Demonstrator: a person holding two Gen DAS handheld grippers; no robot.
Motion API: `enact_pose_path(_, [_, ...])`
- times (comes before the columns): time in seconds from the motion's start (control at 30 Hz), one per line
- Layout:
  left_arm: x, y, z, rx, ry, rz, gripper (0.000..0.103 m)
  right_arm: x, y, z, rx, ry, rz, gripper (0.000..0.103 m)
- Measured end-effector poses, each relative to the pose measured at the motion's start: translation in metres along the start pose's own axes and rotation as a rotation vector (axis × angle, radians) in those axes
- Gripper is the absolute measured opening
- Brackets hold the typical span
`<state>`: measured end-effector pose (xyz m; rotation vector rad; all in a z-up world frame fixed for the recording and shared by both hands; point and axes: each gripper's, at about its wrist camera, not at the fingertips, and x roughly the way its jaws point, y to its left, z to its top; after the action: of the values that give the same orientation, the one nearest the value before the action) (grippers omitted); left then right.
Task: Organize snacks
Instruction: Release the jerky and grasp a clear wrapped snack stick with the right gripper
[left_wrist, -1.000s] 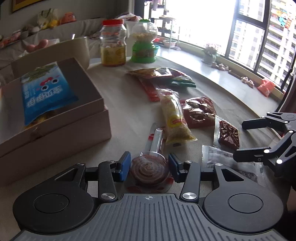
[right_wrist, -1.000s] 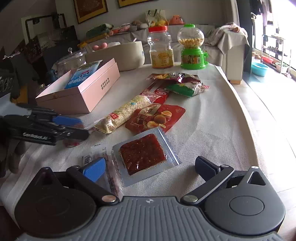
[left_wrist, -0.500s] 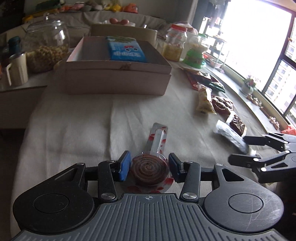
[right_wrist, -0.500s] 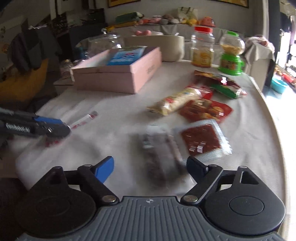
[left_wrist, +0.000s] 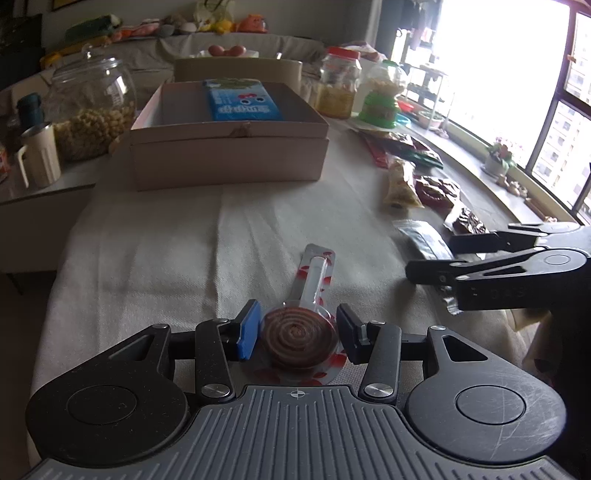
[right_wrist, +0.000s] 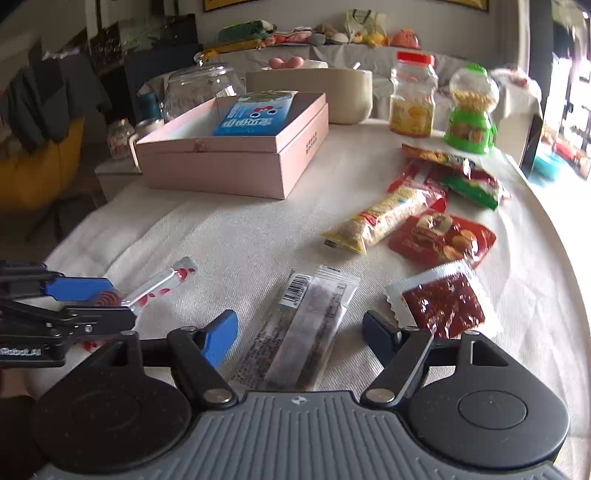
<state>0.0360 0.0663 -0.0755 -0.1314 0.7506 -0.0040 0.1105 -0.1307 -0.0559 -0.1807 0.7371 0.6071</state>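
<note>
A brown spiral lollipop (left_wrist: 299, 338) in a clear wrapper with red print sits between the pads of my left gripper (left_wrist: 297, 332), which is shut on it just above the cloth. In the right wrist view the same left gripper (right_wrist: 92, 302) shows at the far left with the lollipop (right_wrist: 155, 288). My right gripper (right_wrist: 301, 338) straddles a clear-wrapped dark snack bar (right_wrist: 306, 325) that lies on the cloth. Its jaws are closing, and the pads stand apart from the bar. The open pink box (right_wrist: 236, 166) holds a blue packet (right_wrist: 255, 114).
On the right of the cloth lie a red square pack (right_wrist: 443, 302), a red cookie pack (right_wrist: 443, 236), a yellow pack (right_wrist: 384, 218) and a green pack (right_wrist: 472, 184). A red-lidded jar (right_wrist: 412, 99) and a green candy dispenser (right_wrist: 471, 110) stand behind. A glass jar (left_wrist: 92, 107) and a mug (left_wrist: 38, 155) stand left.
The left gripper swung with the lollipop from the snack row round to face the box. The right gripper shifted from the red square pack to over the clear-wrapped bar, and its jaws narrowed.
</note>
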Motion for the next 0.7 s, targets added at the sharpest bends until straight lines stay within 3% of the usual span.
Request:
enact_pose_path(0.07, [-0.003, -0.002, -0.002, 0.017, 0.003, -0.003, 0.051, -0.001, 0.009, -0.002, -0.062, -0.004, -0.030, 0.051])
enact_pose_path(0.17, [-0.008, -0.006, -0.008, 0.050, -0.003, -0.011, 0.050, -0.007, 0.015, 0.000, -0.093, 0.014, 0.009, 0.039])
enact_pose_path(0.5, [-0.027, -0.011, -0.009, 0.064, -0.042, -0.008, 0.050, -0.043, 0.021, 0.016, -0.099, -0.051, 0.085, 0.036])
enact_pose_path(0.6, [-0.050, -0.004, 0.006, 0.035, -0.109, -0.061, 0.050, -0.061, 0.019, 0.037, -0.074, -0.064, 0.158, 0.036])
enact_pose_path(0.7, [-0.086, 0.011, 0.044, 0.023, -0.235, -0.067, 0.050, -0.094, 0.021, 0.079, -0.099, -0.157, 0.192, 0.036])
